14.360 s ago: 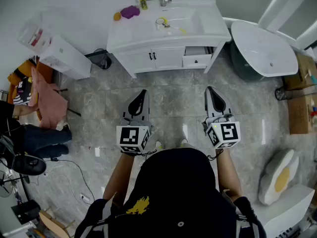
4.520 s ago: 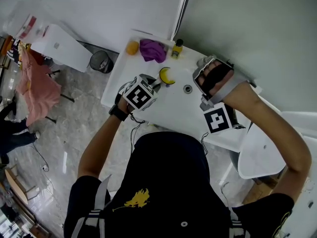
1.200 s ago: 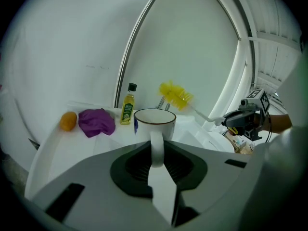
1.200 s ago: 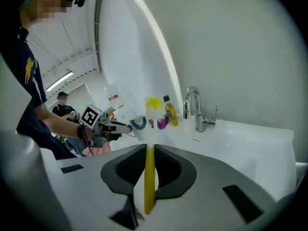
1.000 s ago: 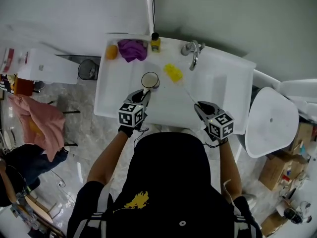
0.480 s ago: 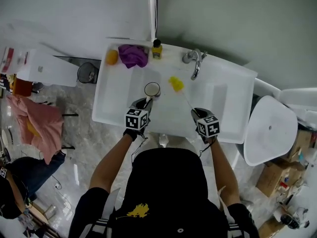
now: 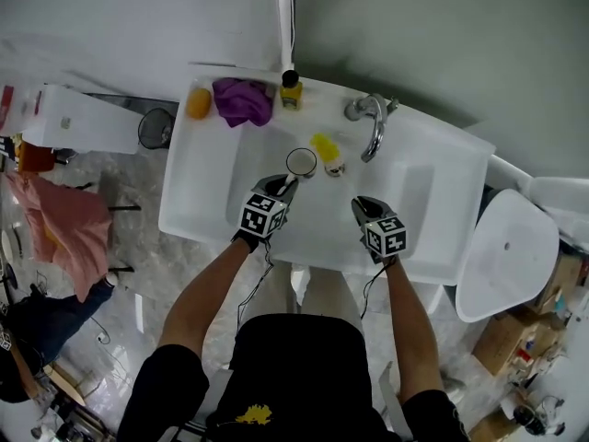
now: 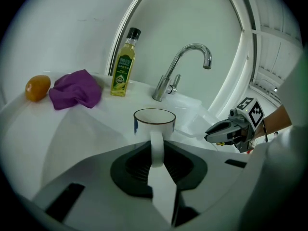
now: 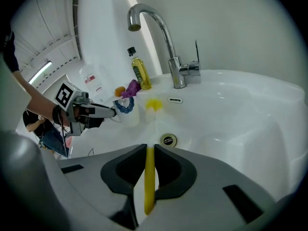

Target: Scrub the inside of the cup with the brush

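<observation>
The right gripper [image 9: 149, 148] had its jaws pinched on the yellow handle of the brush [image 9: 149, 182]. The brush's yellow head hung over the sink [image 9: 231, 124], past the drain [image 9: 167, 140] and just beside the cup [image 9: 129, 110]. The left gripper [image 9: 111, 112] reached that cup, below the faucet [image 9: 166, 37].

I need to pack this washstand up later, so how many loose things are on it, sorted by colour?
Yellow: 2, the brush and the bottle
Purple: 1, the cloth
Orange: 1, the round orange thing
White: 1, the cup
Total: 5
</observation>
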Tool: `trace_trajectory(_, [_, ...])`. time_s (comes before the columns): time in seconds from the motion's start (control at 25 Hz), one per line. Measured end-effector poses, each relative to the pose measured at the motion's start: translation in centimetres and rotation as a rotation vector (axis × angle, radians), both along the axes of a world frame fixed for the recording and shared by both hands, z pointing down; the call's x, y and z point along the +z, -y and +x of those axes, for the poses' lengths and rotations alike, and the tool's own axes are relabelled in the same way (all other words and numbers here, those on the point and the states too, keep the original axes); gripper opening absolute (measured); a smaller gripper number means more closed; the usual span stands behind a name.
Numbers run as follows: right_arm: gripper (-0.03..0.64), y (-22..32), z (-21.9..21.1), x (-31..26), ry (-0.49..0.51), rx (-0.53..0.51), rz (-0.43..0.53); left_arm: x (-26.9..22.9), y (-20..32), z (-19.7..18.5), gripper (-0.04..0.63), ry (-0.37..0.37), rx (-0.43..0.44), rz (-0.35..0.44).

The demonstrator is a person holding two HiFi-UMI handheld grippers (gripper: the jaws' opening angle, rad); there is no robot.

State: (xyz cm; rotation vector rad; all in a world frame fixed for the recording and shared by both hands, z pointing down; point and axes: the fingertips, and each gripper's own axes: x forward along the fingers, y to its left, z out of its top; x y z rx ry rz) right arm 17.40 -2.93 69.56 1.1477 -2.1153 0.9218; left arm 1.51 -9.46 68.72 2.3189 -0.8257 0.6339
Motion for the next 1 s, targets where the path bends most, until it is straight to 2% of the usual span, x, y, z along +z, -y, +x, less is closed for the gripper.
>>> trace_trajectory(0.16, [0.074, 0.5, 0.4, 2.0, 0.003, -0.006, 0.003, 2.5, 1.9, 0.7, 0.074, 0.027, 0.003, 0.017])
trace_trajectory(0.52, [0.075, -0.3, 2.3, 7.4, -0.016, 0.033, -0.095, 8.0, 2.6, 0.3, 0.074, 0.108, -0.008, -0.020])
trace_trajectory(0.84, [0.076, -1.6, 2.1, 10.1, -0.060, 0.004, -0.164, 8.8, 2.7, 0.9, 0.074, 0.077, -0.007, -0.010])
trace_trajectory(1.0, [0.081, -1.5, 2.2, 11.3, -0.142, -0.016, -0.175, 9.4, 2.1, 1.3, 0.075, 0.071, 0.026, 0.011])
